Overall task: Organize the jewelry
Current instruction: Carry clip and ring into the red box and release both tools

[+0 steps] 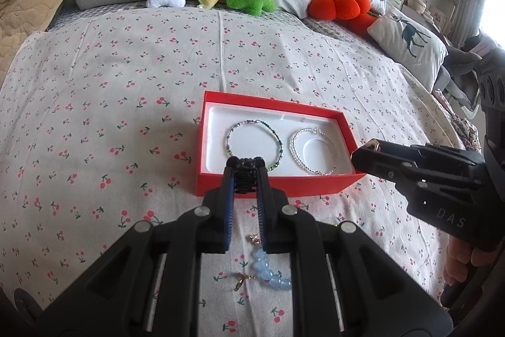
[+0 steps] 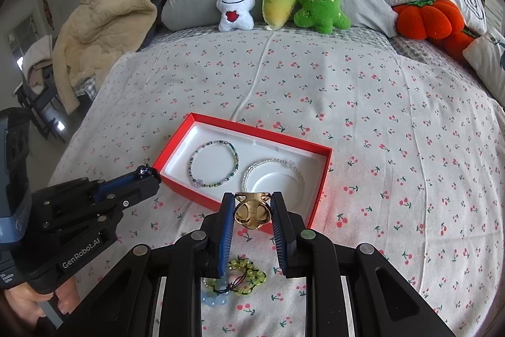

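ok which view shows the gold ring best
The right wrist view: the gold ring sits large and face-on in the right claw. The left wrist view shows only a gold sliver at that claw's tip.

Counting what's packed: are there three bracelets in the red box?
No, the box holds two: a green-beaded bracelet and a clear bracelet.

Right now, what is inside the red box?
Inside the red box lie a green beaded bracelet and a clear beaded bracelet. The right gripper and gold ring cover its near corner.
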Action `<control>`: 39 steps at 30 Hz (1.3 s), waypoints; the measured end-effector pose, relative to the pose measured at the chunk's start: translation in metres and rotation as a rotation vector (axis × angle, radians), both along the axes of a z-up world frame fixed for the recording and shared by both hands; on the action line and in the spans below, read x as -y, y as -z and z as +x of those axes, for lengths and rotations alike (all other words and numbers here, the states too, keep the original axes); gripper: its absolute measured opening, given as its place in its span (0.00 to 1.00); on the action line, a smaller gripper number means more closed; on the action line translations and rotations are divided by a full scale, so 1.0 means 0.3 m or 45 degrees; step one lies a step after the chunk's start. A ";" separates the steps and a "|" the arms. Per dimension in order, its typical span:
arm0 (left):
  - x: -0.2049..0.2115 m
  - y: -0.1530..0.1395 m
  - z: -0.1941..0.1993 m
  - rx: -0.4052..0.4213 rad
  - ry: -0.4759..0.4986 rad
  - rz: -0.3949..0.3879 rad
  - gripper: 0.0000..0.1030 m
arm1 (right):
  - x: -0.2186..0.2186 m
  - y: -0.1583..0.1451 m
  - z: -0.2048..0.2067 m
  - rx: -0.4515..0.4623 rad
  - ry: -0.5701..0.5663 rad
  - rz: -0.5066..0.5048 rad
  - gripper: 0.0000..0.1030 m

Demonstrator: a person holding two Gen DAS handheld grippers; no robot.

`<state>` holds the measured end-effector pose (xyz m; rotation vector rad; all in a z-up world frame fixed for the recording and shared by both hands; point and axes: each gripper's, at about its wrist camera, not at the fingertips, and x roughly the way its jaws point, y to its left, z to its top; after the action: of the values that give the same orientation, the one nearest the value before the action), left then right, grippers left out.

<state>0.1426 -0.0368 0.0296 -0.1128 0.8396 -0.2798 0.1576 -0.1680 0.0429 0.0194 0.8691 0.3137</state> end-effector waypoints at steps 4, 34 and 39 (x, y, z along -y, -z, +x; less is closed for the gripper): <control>0.013 0.021 0.041 -0.004 0.002 -0.009 0.14 | 0.007 0.023 0.032 -0.014 -0.005 0.007 0.23; -0.002 0.024 0.010 -0.006 -0.003 0.084 0.33 | 0.034 0.097 0.091 -0.070 0.013 -0.044 0.23; -0.025 0.020 -0.008 -0.019 -0.009 0.086 0.35 | 0.028 0.100 0.087 -0.067 0.002 -0.051 0.23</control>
<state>0.1403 -0.0292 0.0236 -0.0550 0.8620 -0.2443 0.1836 -0.1766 0.0130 -0.0087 0.9276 0.2951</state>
